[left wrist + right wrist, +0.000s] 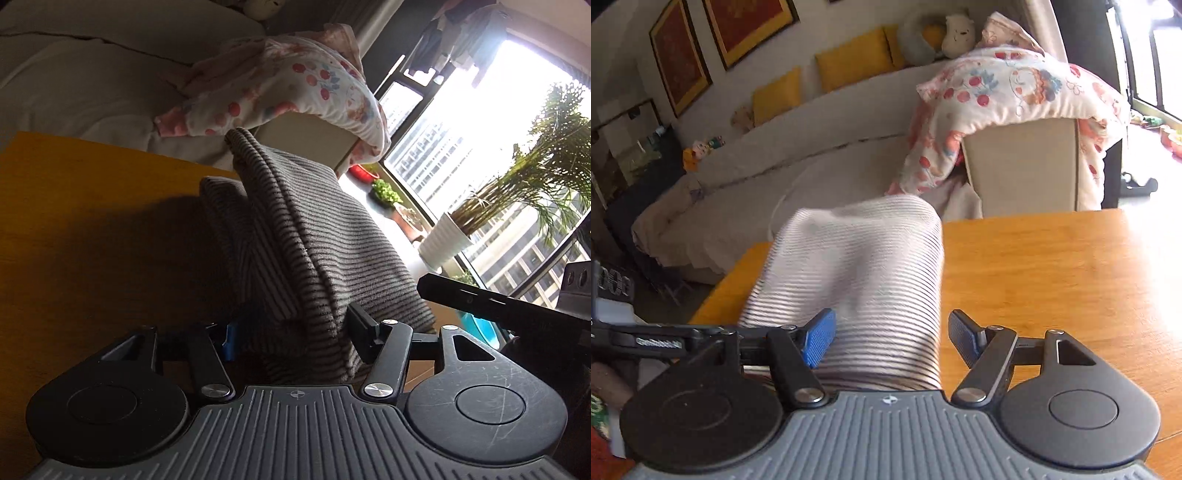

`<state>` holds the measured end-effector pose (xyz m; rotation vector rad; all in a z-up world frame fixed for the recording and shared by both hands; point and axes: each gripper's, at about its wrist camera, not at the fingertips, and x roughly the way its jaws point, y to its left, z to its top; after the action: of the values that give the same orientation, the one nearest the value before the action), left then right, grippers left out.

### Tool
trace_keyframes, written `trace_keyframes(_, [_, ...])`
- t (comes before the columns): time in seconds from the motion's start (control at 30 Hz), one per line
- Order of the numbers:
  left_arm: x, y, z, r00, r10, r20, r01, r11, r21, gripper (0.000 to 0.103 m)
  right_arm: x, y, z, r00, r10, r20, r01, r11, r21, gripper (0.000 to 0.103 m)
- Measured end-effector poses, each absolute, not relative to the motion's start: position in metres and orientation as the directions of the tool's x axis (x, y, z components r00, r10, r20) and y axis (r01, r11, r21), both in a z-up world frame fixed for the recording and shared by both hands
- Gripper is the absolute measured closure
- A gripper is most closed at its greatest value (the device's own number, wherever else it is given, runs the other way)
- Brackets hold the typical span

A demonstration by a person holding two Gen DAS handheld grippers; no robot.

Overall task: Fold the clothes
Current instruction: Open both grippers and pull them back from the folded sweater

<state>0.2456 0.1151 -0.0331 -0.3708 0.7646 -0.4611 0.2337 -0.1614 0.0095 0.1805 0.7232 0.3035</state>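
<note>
Lying bunched on the table (1052, 266), the striped garment (864, 266) looks creased.

free: bare wooden table (1052, 280) right of striped garment (857, 273) | blocked: floral-draped sofa arm (1023, 173) behind

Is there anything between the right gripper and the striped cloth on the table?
No, nothing visible. The striped cloth already lies between the open fingers of the right gripper, on the wooden table.
</note>
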Motion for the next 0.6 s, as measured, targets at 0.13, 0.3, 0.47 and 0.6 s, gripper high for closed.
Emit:
trace_keyframes(0.13, [0.225,0.111,-0.027,0.682,-0.454,-0.574,0.216,0.874,-0.436,0.026,0.206,-0.171,0.007,0.740,0.311,-0.597,-0.175,0.945,0.275,0.015])
trace_keyframes(0.3, [0.174,0.099,-0.019,0.753,-0.321,-0.574,0.143,0.932,-0.334,0.004,0.162,-0.175,0.013,0.780,0.270,-0.564,-0.175,0.960,0.218,0.000])
trace_keyframes(0.47, [0.129,0.073,-0.023,0.748,-0.194,-0.634,0.079,0.976,-0.205,0.000,0.125,-0.170,-0.001,0.778,0.186,-0.600,-0.156,0.982,0.103,0.000])
trace_keyframes(0.6, [0.108,0.058,-0.033,0.739,-0.110,-0.664,0.039,0.992,-0.121,0.000,0.116,-0.167,-0.014,0.763,0.093,-0.640,-0.109,0.994,0.014,0.000])
